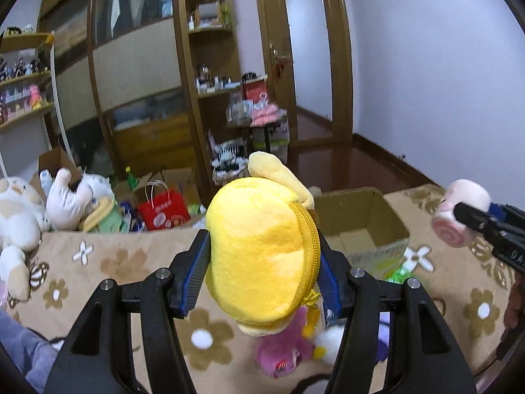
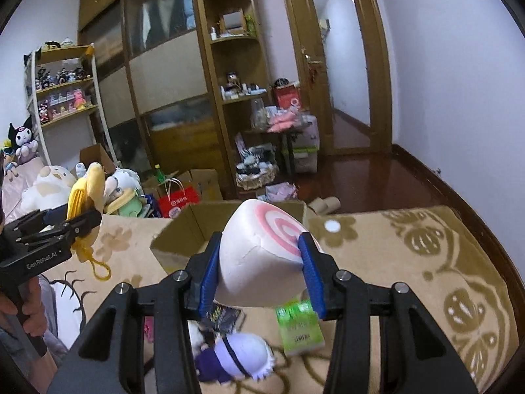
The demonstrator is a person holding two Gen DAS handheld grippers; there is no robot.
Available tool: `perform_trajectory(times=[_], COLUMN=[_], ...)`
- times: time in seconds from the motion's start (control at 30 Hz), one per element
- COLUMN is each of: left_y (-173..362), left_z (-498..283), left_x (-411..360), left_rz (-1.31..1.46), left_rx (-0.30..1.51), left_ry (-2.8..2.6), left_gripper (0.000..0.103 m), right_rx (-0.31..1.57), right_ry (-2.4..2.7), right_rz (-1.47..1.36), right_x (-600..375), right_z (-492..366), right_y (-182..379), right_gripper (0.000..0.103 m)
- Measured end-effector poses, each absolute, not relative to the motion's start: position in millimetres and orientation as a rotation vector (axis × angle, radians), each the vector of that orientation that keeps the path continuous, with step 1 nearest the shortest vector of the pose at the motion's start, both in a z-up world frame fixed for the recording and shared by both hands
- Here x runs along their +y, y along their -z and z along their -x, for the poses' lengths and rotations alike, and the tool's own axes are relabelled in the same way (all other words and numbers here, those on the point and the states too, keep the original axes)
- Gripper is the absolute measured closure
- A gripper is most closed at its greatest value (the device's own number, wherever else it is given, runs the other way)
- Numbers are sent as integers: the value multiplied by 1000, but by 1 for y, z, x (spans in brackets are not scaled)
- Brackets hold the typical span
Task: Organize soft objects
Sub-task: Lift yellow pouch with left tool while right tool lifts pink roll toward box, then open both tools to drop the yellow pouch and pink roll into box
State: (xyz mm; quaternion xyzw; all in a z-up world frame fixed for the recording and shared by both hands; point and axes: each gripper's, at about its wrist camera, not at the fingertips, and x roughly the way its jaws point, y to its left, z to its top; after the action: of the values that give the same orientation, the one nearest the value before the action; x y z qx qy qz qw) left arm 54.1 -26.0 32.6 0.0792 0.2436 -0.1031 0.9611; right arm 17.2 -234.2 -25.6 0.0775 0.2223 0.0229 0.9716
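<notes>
My left gripper (image 1: 264,262) is shut on a yellow plush pouch (image 1: 259,249) with a zipper, held above the flowered bed cover; it also shows in the right wrist view (image 2: 82,197). My right gripper (image 2: 259,262) is shut on a white plush roll with a pink spiral (image 2: 262,246), also seen at the right in the left wrist view (image 1: 459,213). An open cardboard box (image 1: 361,223) stands on the bed just beyond both grippers (image 2: 197,223). A pink plush (image 1: 285,351) and a purple-and-white plush (image 2: 236,358) lie on the bed below.
A green packet (image 2: 298,325) lies on the bed cover. Large plush toys (image 1: 19,216) pile at the left. A red bag (image 1: 162,210), boxes, a wardrobe, shelves and a door (image 1: 305,65) stand beyond the bed's far edge.
</notes>
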Motion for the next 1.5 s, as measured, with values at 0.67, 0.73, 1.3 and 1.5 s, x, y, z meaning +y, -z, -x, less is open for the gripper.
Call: perform_trajectory(times=[0.67,0.73,1.3,1.5], left_y=[-23,-12,52,55], left_z=[-122,-133,-183,-187], left_x=[-56,-56,-59,-60], left_rz=[-166,-151,-120,-122], left_rx=[413,443,576,588], left_ry=[275,274,318,300], left_gripper=[44,44,40,29], right_rx=[402,420,517,537], right_ry=[-127,-130,-144,-139], right_rz=[-187,-185,-233,-242], right_x=[-221,-220,-233,-236], right_z=[-103,-111,-152,-154], right_y=[36,45,105,111], right_gripper=[54,54,48,44])
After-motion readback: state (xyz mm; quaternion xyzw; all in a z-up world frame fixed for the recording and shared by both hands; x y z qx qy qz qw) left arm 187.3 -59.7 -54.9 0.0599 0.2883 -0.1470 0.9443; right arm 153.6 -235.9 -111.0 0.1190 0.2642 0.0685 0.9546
